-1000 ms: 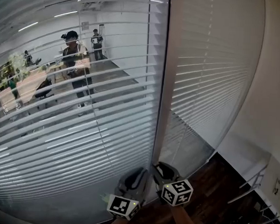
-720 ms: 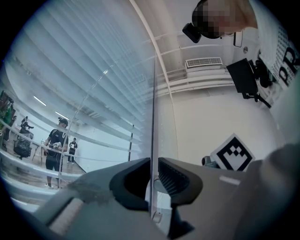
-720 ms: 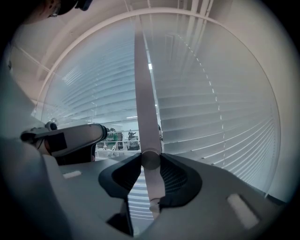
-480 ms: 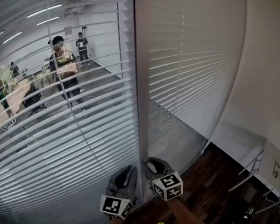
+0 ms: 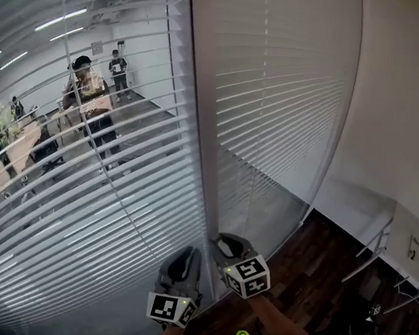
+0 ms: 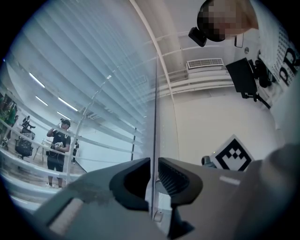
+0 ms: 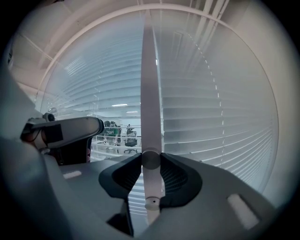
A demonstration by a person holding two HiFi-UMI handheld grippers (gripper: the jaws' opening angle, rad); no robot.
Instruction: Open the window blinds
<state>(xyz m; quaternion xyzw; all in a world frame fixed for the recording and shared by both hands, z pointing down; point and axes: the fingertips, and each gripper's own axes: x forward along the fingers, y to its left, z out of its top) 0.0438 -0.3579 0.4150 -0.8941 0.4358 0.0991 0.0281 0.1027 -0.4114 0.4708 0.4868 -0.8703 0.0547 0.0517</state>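
Observation:
Two white slatted blinds hang on a glass wall, the left blind [image 5: 88, 191] and the right blind [image 5: 284, 97], parted by a pale upright frame [image 5: 200, 92]. Both grippers are low at that frame, side by side. My right gripper [image 5: 219, 240] [image 7: 151, 164] is shut on a thick white tilt wand [image 7: 149, 93] that runs straight up; the wand's end shows just below the pads. My left gripper [image 5: 188, 254] [image 6: 154, 171] has its jaws close together on a thin clear wand [image 6: 154, 117]. The left blind's slats stand partly turned, so the room beyond shows through.
Beyond the glass stand people [image 5: 89, 113] in an office with desks. A white wall [image 5: 395, 139] closes the right side above dark wood floor [image 5: 330, 277] and a metal rack [image 5: 374, 251]. The left gripper [image 7: 61, 133] shows in the right gripper view.
The head view has swung right, so the blinds and frame sit further left in it. Both grippers stay low at the frame. The right gripper's marker cube has rolled slightly.

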